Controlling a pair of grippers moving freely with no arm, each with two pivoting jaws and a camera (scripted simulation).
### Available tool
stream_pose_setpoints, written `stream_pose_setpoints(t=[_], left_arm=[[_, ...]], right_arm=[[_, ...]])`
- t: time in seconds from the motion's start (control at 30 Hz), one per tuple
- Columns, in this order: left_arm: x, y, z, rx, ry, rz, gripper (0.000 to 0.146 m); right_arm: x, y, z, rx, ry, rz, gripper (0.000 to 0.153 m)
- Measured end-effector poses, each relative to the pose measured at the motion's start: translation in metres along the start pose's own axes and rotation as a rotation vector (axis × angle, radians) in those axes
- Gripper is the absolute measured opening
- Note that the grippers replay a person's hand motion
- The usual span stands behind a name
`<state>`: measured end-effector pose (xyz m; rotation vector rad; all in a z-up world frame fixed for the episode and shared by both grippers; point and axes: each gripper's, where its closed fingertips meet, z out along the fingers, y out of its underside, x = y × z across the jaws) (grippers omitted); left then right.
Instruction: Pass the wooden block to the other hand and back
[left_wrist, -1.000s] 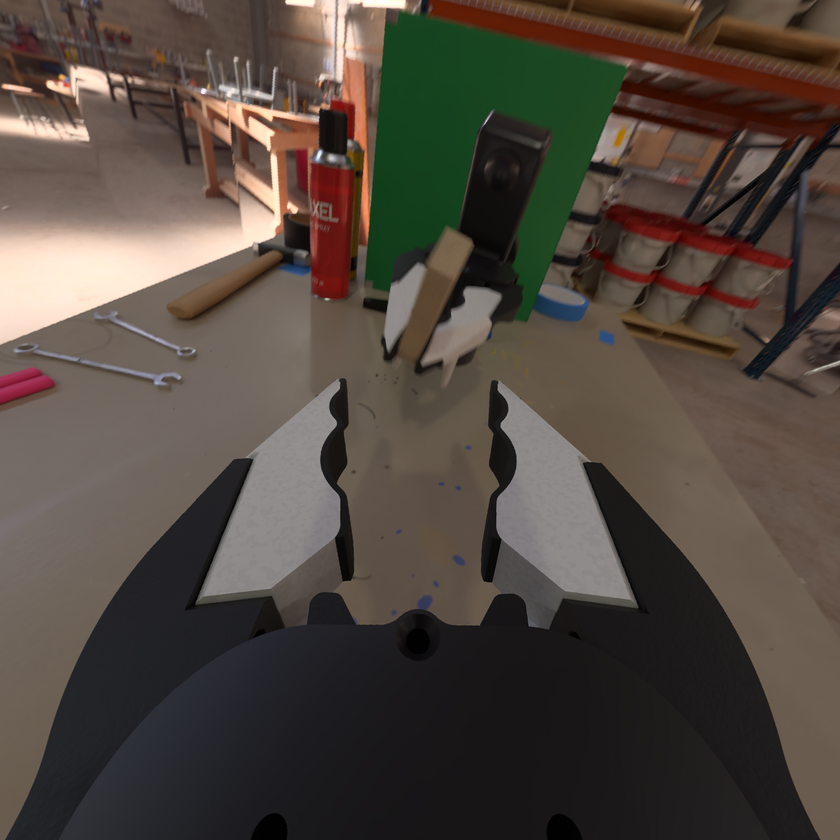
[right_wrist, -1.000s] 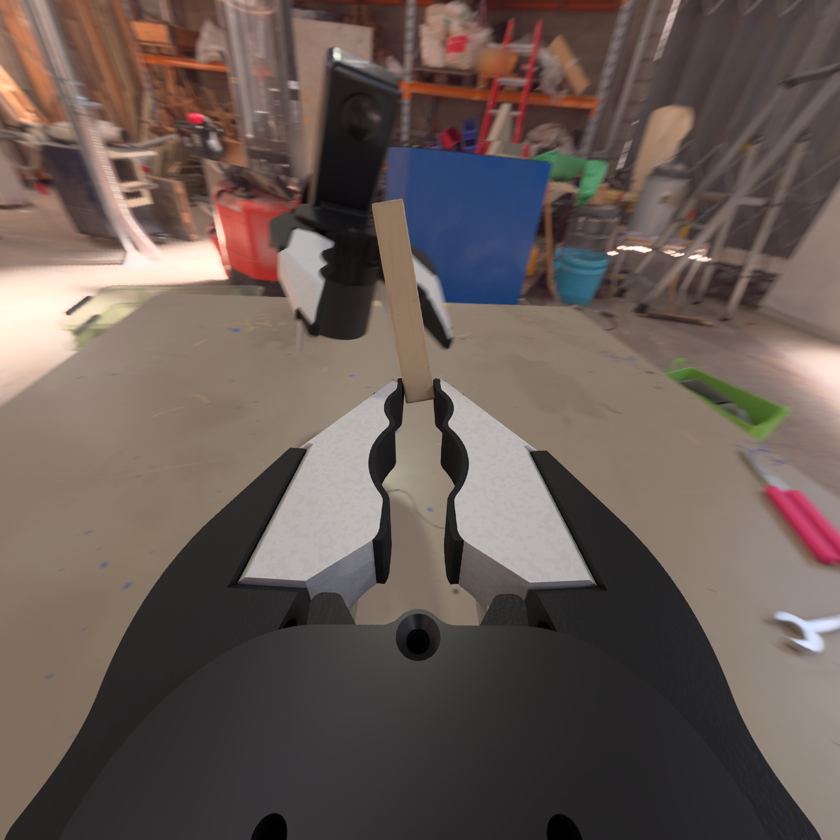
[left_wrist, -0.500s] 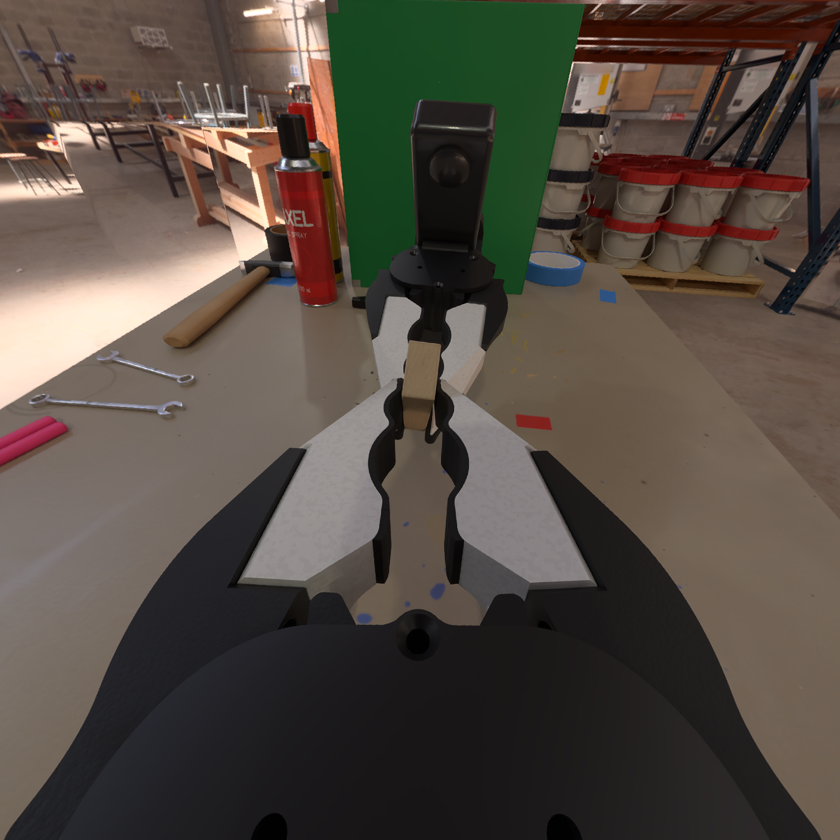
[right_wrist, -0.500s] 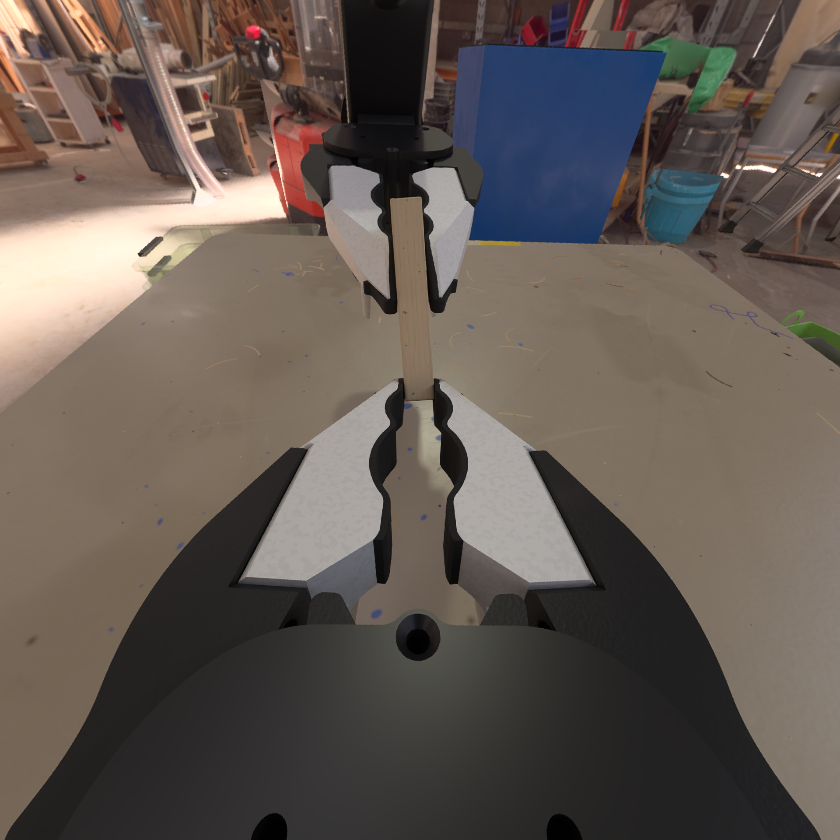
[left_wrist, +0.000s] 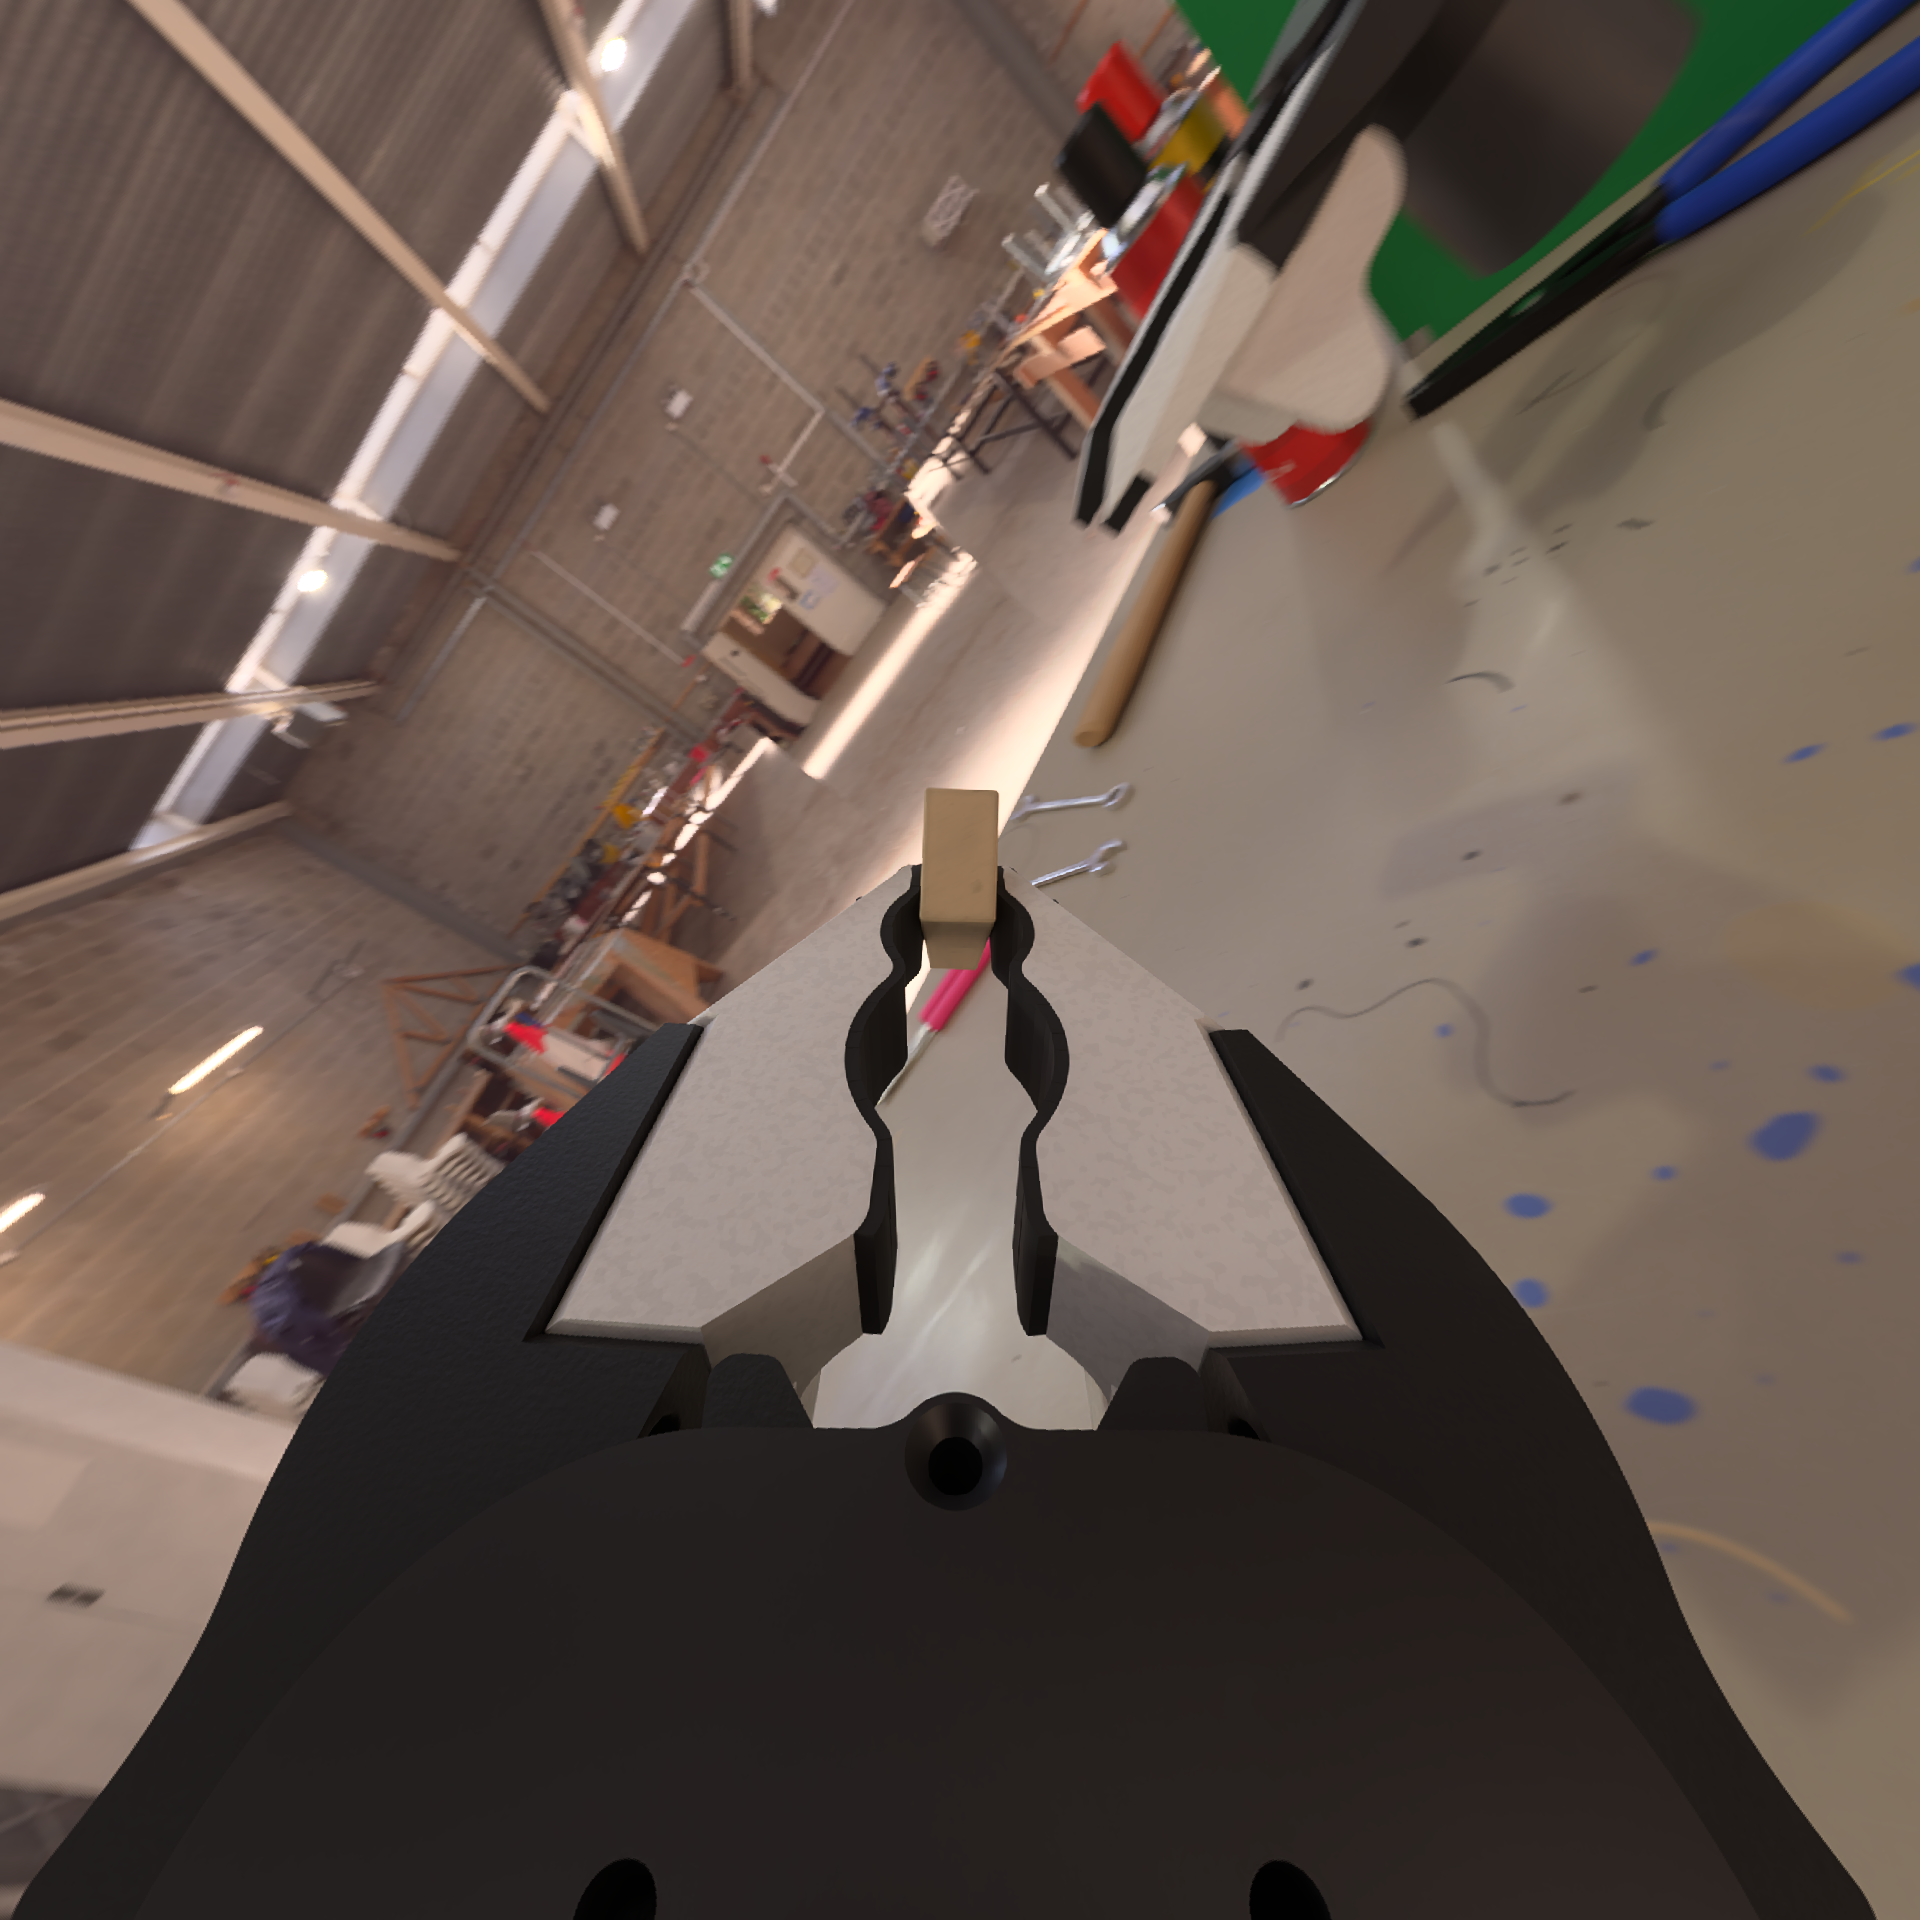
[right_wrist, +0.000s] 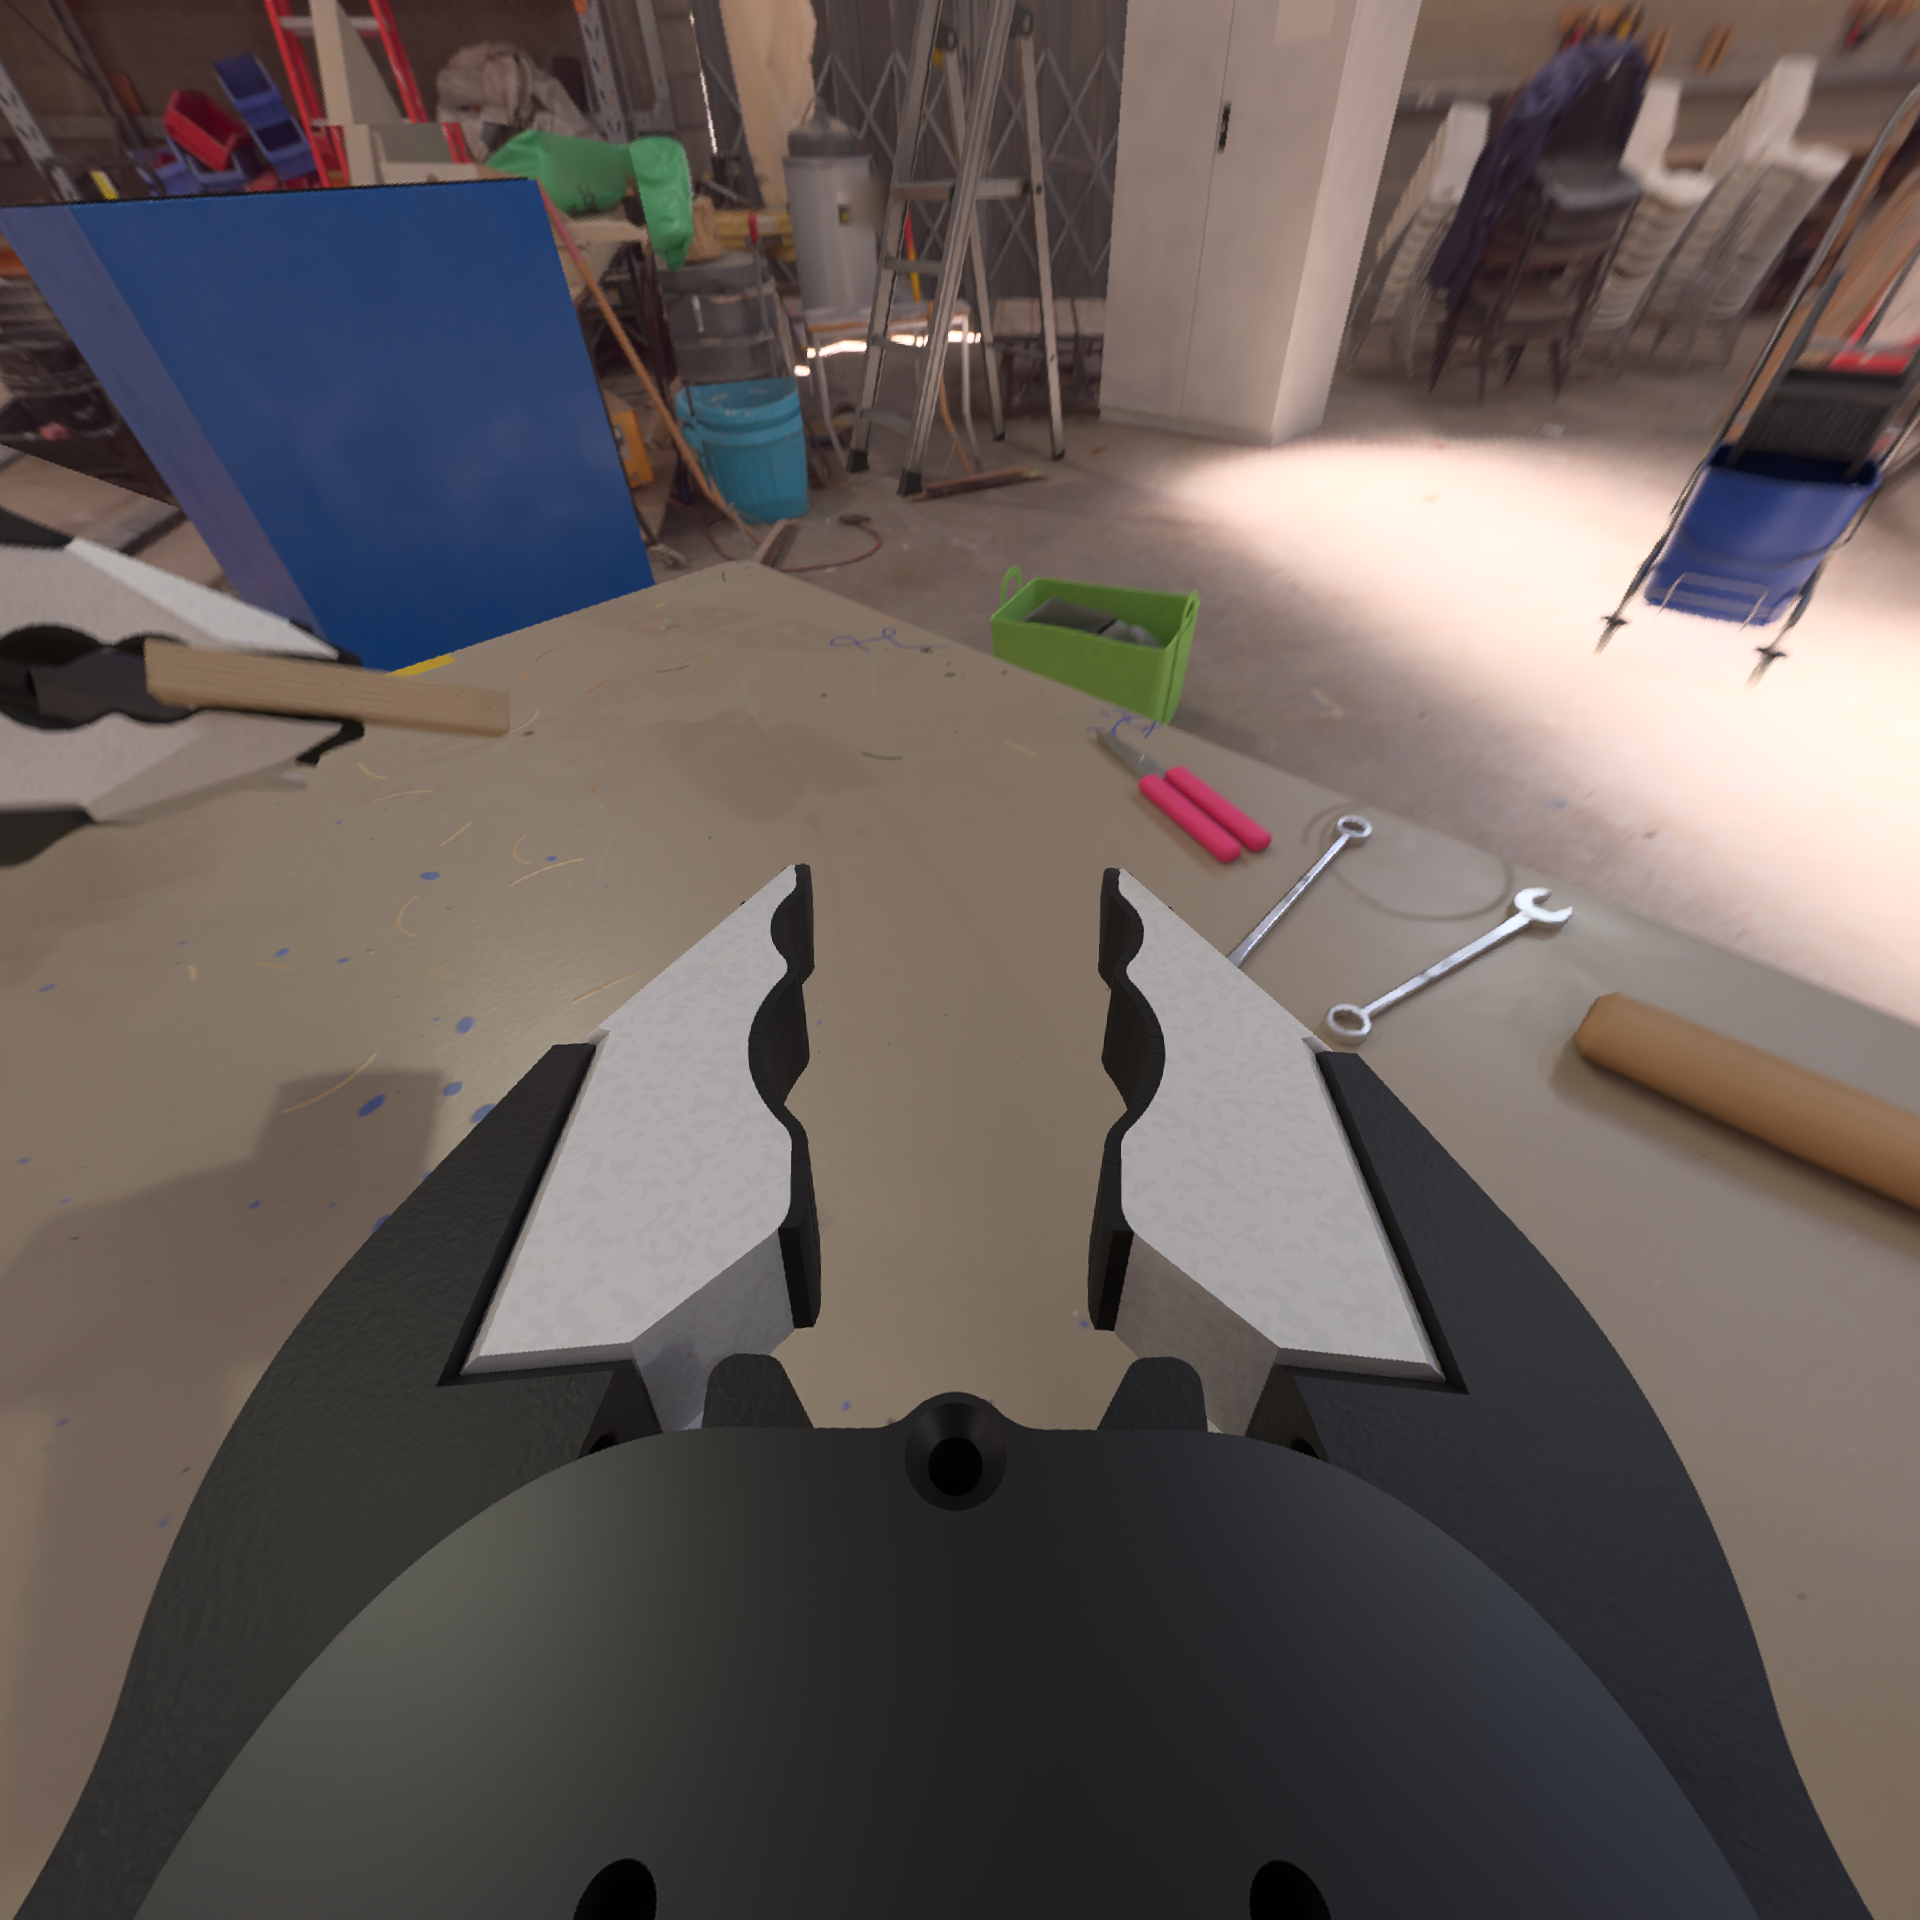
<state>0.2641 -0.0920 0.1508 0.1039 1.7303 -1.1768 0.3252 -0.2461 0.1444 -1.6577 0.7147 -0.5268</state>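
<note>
The wooden block (left_wrist: 958, 871) is a pale, narrow strip of wood. My left gripper (left_wrist: 958, 906) is shut on one end of it, and the view is rolled far to one side. In the right wrist view the block (right_wrist: 343, 692) sticks out level from the left gripper (right_wrist: 73, 681) at the far left edge, above the table. My right gripper (right_wrist: 954, 883) is open and empty, well to the right of the block. It shows blurred at the top right of the left wrist view (left_wrist: 1226, 322).
On the beige table (right_wrist: 727, 790) lie pink-handled pliers (right_wrist: 1195, 802), two spanners (right_wrist: 1444, 961) and a hammer handle (right_wrist: 1756, 1096). A green bin (right_wrist: 1091, 644) and a blue board (right_wrist: 343, 416) stand at the far edge. A red spray can (left_wrist: 1304, 457) stands near a green board (left_wrist: 1475, 218).
My right gripper has let go of the block, opened and swung away to the right. My left gripper now holds the block alone and has rolled and drawn away.
</note>
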Motion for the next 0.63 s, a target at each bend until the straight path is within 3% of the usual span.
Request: stream_pose_setpoints(t=[0.13, 0.23, 0.3, 0.37, 0.5, 0.63], left_arm=[[-0.031, 0.015, -0.008, -0.019, -0.113, -0.031, 0.011], [-0.038, 0.021, -0.009, -0.019, -0.141, -0.058, 0.011], [-0.031, 0.021, -0.005, -0.024, -0.131, -0.013, 0.011], [-0.019, 0.019, -0.001, -0.029, -0.110, 0.053, 0.011], [0.002, 0.012, 0.006, -0.026, -0.077, 0.109, 0.011], [0.013, 0.010, 0.008, -0.021, -0.049, 0.099, 0.011]], right_arm=[[-0.016, 0.013, 0.004, -0.068, -0.055, -0.110, 0.053], [-0.061, 0.043, 0.011, -0.193, -0.307, -0.121, 0.045], [-0.102, 0.042, 0.014, -0.168, -0.494, -0.074, 0.043], [-0.133, 0.031, 0.021, -0.092, -0.593, -0.011, 0.040], [-0.146, 0.011, 0.044, 0.013, -0.565, 0.132, 0.036], [-0.149, 0.002, 0.045, 0.072, -0.616, 0.215, 0.025]])
